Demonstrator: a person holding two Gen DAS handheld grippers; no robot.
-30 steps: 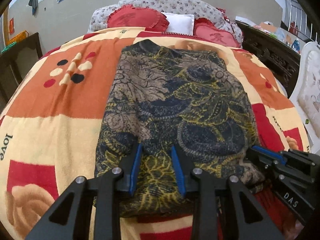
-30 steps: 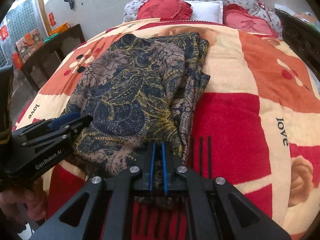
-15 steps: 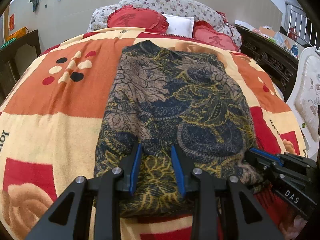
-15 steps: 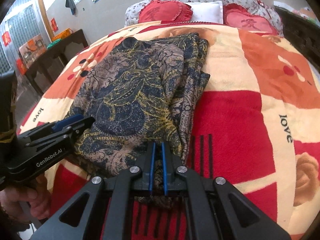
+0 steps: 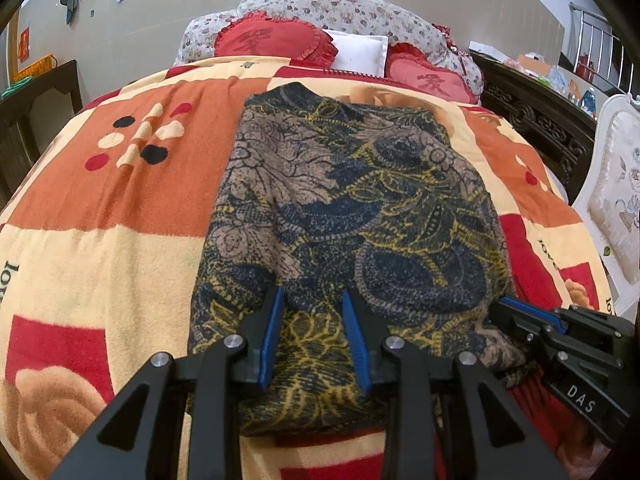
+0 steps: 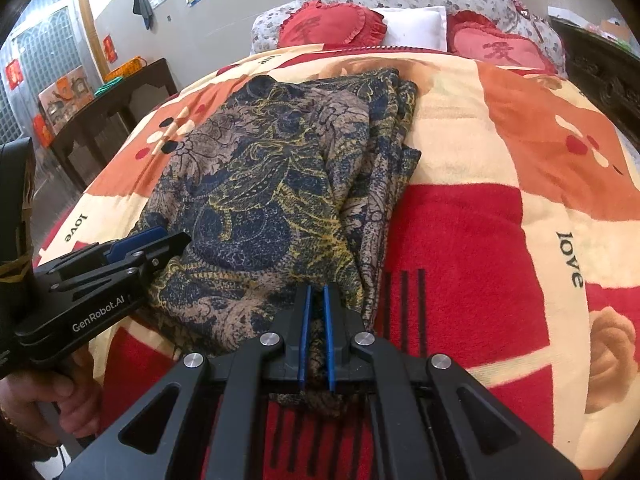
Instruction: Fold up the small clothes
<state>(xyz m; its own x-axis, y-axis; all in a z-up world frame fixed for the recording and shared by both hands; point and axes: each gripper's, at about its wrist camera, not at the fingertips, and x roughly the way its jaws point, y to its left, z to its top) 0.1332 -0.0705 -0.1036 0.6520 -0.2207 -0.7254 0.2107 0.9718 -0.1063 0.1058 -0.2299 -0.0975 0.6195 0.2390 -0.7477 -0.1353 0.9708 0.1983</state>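
You are holding the left gripper over the near left part of the patterned garment, with its jaws standing partly apart. A raised fold of the cloth is sitting between the blue pads, and the pads are lying against that fold on both sides; whether they are truly pinching it or only bracketing it cannot be told from the pictures. In the right wrist view the same left gripper is resting its tip at the garment's left edge, with your hand wrapped round the handle below it.

The garment is lying folded on the blanket, lengthwise toward the pillows, its stacked edges showing along its right side.

You are holding the right gripper at the garment's near right corner. Its jaws are drawn almost together and are clamped on a thin bunch of the fabric, which is passing between the pads and hanging out beneath them. In the left wrist view the right gripper is showing only its blue tip, meeting the garment's near right edge.
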